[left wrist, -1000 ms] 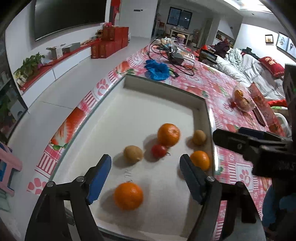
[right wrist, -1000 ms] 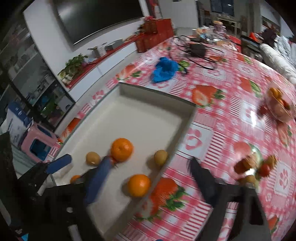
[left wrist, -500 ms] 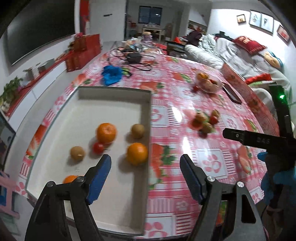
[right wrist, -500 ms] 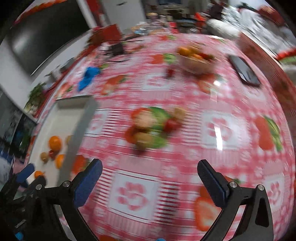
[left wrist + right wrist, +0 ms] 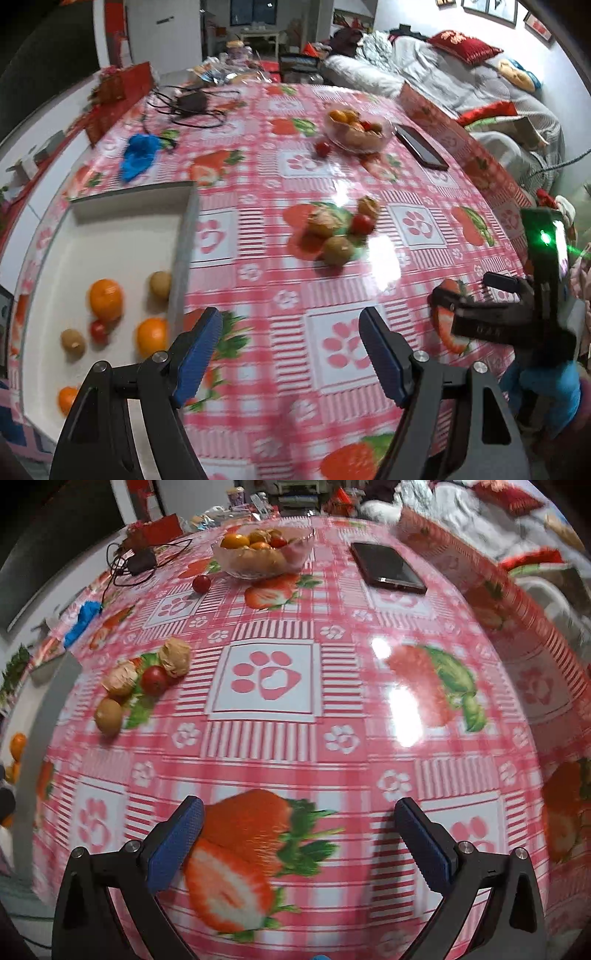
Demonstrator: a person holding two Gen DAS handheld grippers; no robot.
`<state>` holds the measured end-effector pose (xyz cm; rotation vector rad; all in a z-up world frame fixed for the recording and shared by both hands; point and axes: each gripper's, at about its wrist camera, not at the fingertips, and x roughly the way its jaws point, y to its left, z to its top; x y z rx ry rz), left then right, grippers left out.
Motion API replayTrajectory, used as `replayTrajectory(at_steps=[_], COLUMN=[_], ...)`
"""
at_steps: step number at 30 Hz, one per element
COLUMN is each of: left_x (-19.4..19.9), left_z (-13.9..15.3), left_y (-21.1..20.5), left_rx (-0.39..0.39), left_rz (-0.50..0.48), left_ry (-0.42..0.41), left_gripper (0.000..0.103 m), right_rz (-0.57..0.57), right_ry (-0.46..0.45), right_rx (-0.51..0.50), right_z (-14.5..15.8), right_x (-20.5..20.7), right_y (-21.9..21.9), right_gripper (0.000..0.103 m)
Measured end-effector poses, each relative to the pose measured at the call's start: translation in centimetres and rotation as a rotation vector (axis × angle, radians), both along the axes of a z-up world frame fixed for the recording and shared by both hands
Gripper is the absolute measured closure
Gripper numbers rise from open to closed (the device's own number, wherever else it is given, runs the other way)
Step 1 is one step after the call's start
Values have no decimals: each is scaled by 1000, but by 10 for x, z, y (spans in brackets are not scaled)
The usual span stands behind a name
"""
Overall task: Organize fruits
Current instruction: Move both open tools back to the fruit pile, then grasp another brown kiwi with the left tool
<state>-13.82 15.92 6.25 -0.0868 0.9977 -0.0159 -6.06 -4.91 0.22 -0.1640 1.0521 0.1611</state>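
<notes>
A white tray (image 5: 110, 236) on the left holds several oranges (image 5: 105, 298), kiwis (image 5: 160, 283) and a small tomato (image 5: 98, 330). A loose pile of fruit lies mid-table: a kiwi (image 5: 337, 250), a tomato (image 5: 362, 223) and two papery husked fruits (image 5: 322, 223); it shows in the right wrist view too (image 5: 153, 679). My left gripper (image 5: 291, 350) is open and empty above the tablecloth, right of the tray. My right gripper (image 5: 295, 842) is open and empty over the tablecloth, and shows at the right of the left wrist view (image 5: 498, 317).
A glass bowl (image 5: 266, 554) of fruit stands at the back, with a lone tomato (image 5: 201, 583) beside it. A black phone (image 5: 388, 568) lies right of the bowl. A blue cloth (image 5: 140, 155) and tangled cables (image 5: 192, 103) lie beyond the tray.
Both grippers have swung right, away from the tray and over the tablecloth. The loose fruit pile has come into the left wrist view. Both stay open.
</notes>
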Motion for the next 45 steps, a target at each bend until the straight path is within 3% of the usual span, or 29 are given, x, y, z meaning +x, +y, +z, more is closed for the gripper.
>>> replayTrajectory(at_steps=[11, 14, 22, 24, 31, 45], left_x=[57, 66, 83, 84, 84, 40], left_z=[-23, -34, -49, -50, -49, -49], left_y=[-41, -42, -43, -43, -45, -27], left_rx=[77, 95, 100, 95, 90, 100], left_rz=[2, 18, 35, 36, 9, 2], left_ry=[40, 62, 96, 84, 64, 21], left_gripper=[23, 24, 43, 46, 73, 73], right_rz=[94, 98, 101, 101, 101, 101], right_ry=[-153, -155, -158, -158, -158, -158], right_rx=[10, 11, 13, 14, 14, 13], right_z=[-5, -5, -4, -4, -4, -4], right_x=[-20, -20, -20, -20, -20, -20], right_y=[-4, -3, -3, -3, -3, -3], right_gripper=[0, 0, 0, 0, 0, 0])
